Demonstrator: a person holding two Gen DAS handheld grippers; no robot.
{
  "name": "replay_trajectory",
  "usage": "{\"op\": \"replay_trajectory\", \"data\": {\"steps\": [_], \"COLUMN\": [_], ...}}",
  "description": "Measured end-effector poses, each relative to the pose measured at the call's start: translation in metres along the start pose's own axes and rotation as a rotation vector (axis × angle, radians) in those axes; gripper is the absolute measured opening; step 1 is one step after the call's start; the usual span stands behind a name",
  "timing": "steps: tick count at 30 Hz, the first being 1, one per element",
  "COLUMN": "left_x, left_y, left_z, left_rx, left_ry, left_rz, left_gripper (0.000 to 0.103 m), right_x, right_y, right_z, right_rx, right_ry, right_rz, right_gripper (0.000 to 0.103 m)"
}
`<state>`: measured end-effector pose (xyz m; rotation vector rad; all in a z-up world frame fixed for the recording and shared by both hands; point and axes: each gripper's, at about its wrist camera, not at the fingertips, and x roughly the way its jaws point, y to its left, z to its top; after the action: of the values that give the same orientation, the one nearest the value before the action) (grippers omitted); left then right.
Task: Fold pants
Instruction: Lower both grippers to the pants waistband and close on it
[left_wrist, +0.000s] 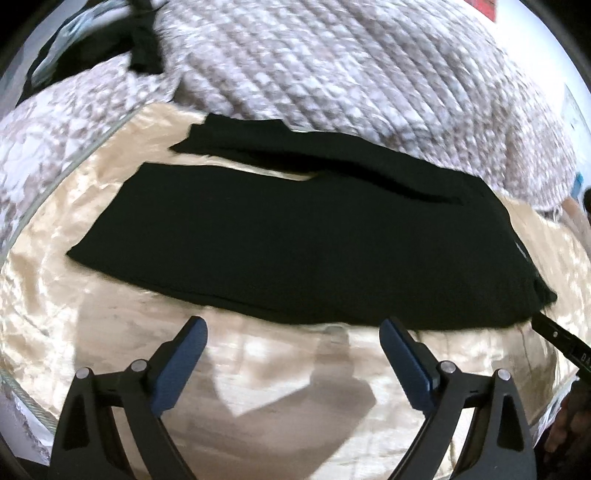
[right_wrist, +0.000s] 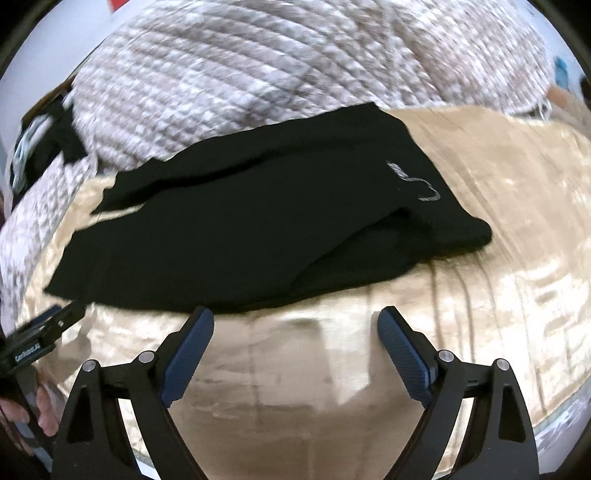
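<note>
Black pants (left_wrist: 288, 236) lie flat on a shiny beige bedspread (left_wrist: 258, 387), legs toward the left, waist at the right. In the right wrist view the pants (right_wrist: 258, 221) show a small pale logo near the waist. My left gripper (left_wrist: 293, 332) is open and empty, just short of the pants' near edge. My right gripper (right_wrist: 295, 321) is open and empty, its tips at the near edge of the pants by the waist end. Each gripper shows at the edge of the other's view: the right one (left_wrist: 561, 343), the left one (right_wrist: 40, 332).
A bunched quilted blanket (left_wrist: 332, 62), grey-white, is piled behind the pants and also shows in the right wrist view (right_wrist: 258, 66). Another dark item (left_wrist: 144, 40) lies at the far left. The beige bedspread (right_wrist: 517, 221) extends to the right.
</note>
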<state>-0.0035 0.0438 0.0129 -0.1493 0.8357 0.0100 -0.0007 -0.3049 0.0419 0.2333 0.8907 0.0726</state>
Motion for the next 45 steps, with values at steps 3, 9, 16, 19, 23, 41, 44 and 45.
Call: {"op": "replay_trajectory", "data": {"steps": [3,9,16,19,23,41,44,45], "left_x": [0.001,0.01,0.024,0.029,0.034,-0.034,-0.043,-0.044], "left_y": [0.018,0.059,0.082,0.084,0.093,0.106,0.107,0.107], "left_z": [0.004,0.013,0.026,0.031,0.037,0.028,0.013,0.007], "left_rx": [-0.06,-0.213,-0.304,-0.308,-0.335,-0.355,-0.347,-0.343], "left_ry": [0.002,0.017,-0.013,-0.028,-0.043,-0.138,-0.126,-0.116], "left_rz": [0.013,0.005,-0.007,0.027,0.085,0.052,0.05,0.049], "left_gripper": [0.096,0.096,0.095,0.088,0.057,0.004,0.004,0.004], "right_x": [0.002,0.009,0.025,0.033,0.036,-0.011,-0.026,-0.03], "right_y": [-0.016,-0.036,-0.066,-0.074,-0.079,-0.087,-0.09,-0.092], "right_z": [0.006,0.019,0.039,0.044,0.047,0.042,0.026,0.019], "right_rx": [0.078,0.196,0.357,0.4,0.419,0.466,0.468,0.472], "right_ry": [0.004,-0.007,-0.048,-0.048,-0.056,-0.09,-0.075,-0.066], "right_rz": [0.016,0.062,0.102,0.1,0.088,0.164,0.159,0.155], "right_gripper": [0.086,0.086,0.067,0.051,0.033,0.005,0.005,0.005]}}
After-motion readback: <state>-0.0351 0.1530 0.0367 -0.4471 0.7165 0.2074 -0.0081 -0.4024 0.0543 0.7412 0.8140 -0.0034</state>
